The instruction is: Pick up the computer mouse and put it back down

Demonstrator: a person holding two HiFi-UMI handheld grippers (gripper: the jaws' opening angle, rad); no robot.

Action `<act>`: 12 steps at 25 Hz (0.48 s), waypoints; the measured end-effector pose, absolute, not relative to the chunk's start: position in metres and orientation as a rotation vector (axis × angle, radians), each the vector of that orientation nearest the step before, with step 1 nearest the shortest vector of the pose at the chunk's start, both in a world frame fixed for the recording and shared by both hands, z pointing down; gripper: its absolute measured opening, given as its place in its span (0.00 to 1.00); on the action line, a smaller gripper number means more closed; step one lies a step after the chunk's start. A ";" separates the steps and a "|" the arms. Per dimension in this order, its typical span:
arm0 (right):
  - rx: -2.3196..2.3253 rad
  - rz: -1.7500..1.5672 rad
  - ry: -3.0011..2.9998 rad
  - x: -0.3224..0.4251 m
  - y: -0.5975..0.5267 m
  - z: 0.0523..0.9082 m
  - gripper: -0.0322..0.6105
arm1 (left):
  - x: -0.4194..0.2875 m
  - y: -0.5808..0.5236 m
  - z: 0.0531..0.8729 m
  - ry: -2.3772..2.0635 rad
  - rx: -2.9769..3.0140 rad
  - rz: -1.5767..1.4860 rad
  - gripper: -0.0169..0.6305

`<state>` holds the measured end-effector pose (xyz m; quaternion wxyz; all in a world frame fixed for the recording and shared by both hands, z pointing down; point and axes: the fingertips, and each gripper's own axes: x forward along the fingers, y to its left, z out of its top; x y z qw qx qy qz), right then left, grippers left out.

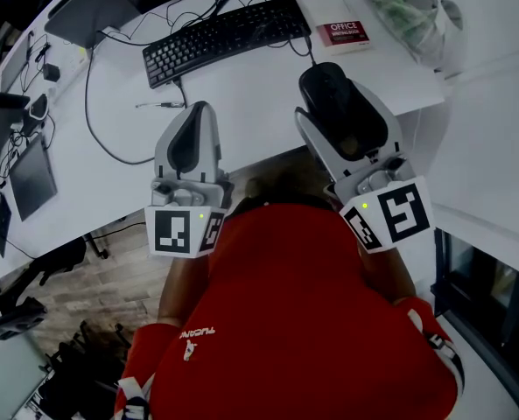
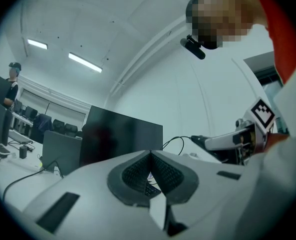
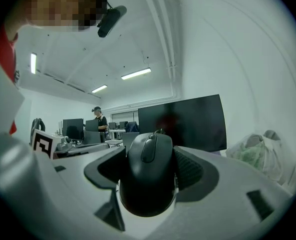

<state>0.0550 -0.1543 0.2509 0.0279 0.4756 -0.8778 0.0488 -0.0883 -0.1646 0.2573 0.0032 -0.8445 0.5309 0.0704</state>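
Two right gripper (image 3: 148,156) fingers (image 3: 193,170) clamp the computer mouse (image 3: 147,189) between them; left gripper (image 2: 150,159) fingers closed, empty.

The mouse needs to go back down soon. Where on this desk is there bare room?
Bare white desk lies in front of the black keyboard, between the left gripper and the right gripper holding the black computer mouse; another patch sits right of it, in front of the red-and-white booklet. Crowded: black cables left, clear plastic bag back right.
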 end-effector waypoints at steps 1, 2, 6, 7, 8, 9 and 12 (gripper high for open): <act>1.468 0.155 -2.704 0.056 -0.155 0.254 0.52 | -0.088 -0.165 0.259 1.667 -2.649 0.219 0.04; 1.467 0.161 -2.696 0.057 -0.157 0.258 0.52 | -0.087 -0.165 0.260 1.668 -2.651 0.217 0.04; 1.470 0.177 -2.661 0.060 -0.165 0.274 0.52 | -0.084 -0.168 0.266 1.672 -2.659 0.202 0.04; 1.470 0.182 -2.653 0.061 -0.168 0.279 0.52 | -0.084 -0.169 0.268 1.674 -2.661 0.197 0.04; 1.469 0.188 -2.643 0.062 -0.170 0.284 0.52 | -0.084 -0.169 0.270 1.677 -2.663 0.192 0.04; 1.469 0.196 -2.632 0.062 -0.172 0.291 0.52 | -0.084 -0.170 0.272 1.680 -2.665 0.187 0.04; 1.472 0.229 -2.595 0.065 -0.180 0.312 0.52 | -0.082 -0.172 0.277 1.685 -2.671 0.169 0.04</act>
